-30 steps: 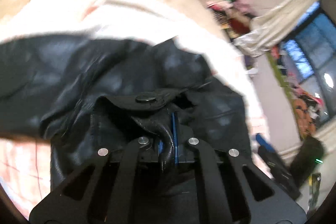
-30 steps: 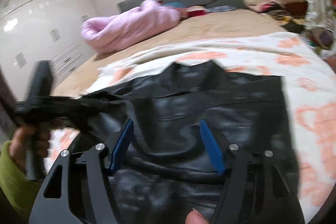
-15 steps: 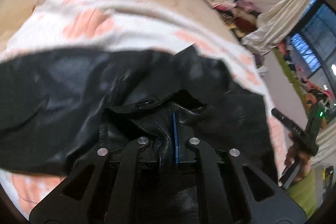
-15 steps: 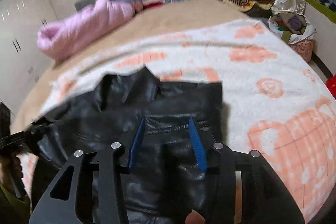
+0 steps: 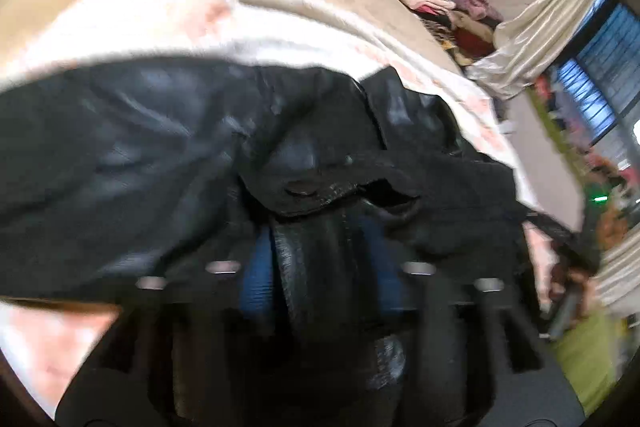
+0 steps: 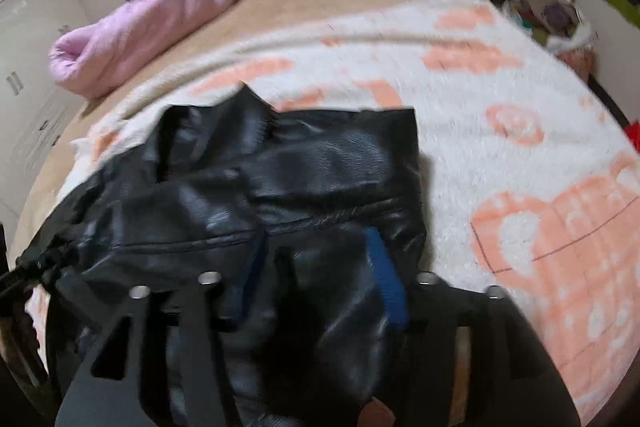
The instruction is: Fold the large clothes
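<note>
Left tongs (image 5: 320,263) just popped apart, dropping the black leather jacket (image 5: 168,155); right tongs (image 6: 320,275) also apart at 6 o'clock — fold placed.

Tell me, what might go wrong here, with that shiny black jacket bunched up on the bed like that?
The left gripper has just been opening, with a thick fold of the black jacket still between its fingers; the fold may catch on a finger or spring back.

The right gripper also has jacket between its open fingers, and closing here could pinch several layers at once.

The glossy material looks slippery on the fluffy blanket, so the stack might slide out of shape.
</note>
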A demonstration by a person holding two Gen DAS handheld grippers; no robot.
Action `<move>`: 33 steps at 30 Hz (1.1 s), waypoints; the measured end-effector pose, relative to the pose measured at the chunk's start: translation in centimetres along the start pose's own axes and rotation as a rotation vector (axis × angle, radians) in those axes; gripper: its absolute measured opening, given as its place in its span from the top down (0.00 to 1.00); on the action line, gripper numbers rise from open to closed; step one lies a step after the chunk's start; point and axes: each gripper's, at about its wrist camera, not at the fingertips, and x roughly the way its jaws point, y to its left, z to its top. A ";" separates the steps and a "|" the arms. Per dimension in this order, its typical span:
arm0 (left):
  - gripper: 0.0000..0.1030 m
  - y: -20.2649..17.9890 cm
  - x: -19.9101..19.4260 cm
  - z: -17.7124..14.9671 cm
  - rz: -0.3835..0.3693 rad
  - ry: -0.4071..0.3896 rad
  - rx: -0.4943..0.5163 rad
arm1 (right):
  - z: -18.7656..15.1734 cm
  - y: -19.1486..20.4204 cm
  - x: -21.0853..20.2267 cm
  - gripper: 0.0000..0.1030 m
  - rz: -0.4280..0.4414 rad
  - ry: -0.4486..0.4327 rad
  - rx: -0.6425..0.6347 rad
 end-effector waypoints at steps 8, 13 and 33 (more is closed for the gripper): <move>0.44 -4.6 -3.8 -0.4 0.080 -0.068 0.139 | -3.2 4.7 -3.5 0.36 0.028 -0.022 -0.136; 0.44 -5.8 0.5 -2.6 0.150 0.061 0.180 | -5.5 6.3 -3.1 0.30 0.003 0.028 -0.170; 0.09 -5.0 -3.4 -3.5 0.174 -0.009 0.132 | -7.6 9.0 -6.1 0.04 0.017 -0.047 -0.162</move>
